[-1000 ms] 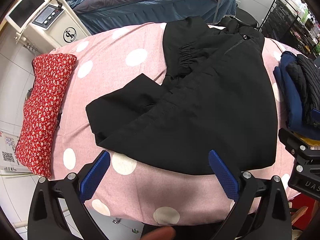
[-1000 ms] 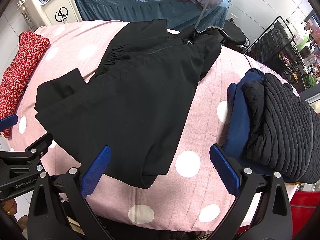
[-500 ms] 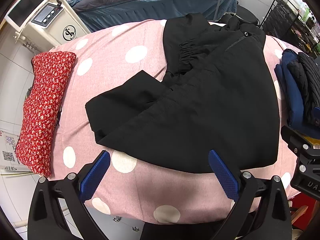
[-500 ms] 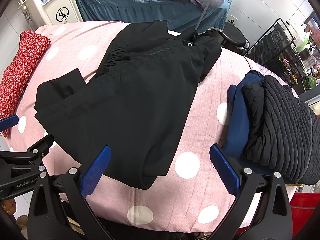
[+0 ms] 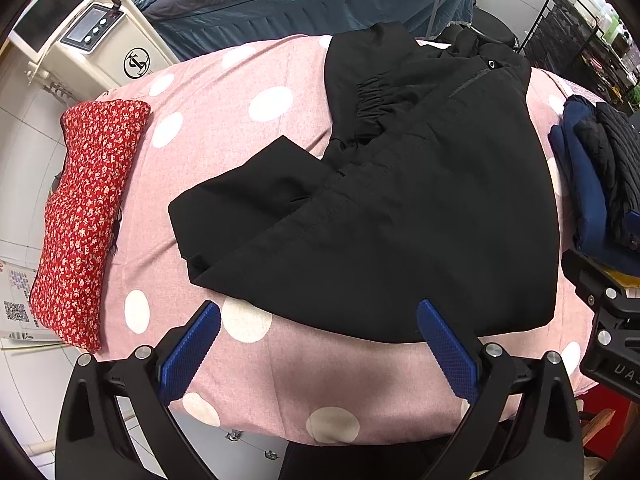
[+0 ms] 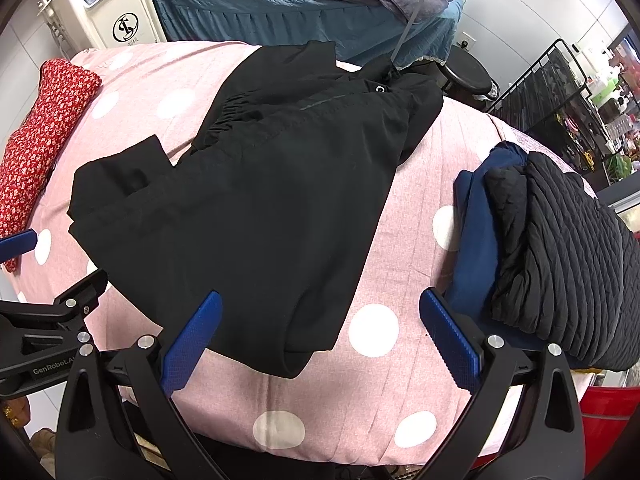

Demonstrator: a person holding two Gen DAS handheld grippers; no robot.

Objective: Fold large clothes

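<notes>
Both tongs gape; black garment untouched

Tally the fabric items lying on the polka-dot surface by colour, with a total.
Black: 2, the spread black garment and the folded quilted piece
Navy: 1, the folded navy item under the quilted piece
Red: 1, the red floral item
Total: 4
</notes>
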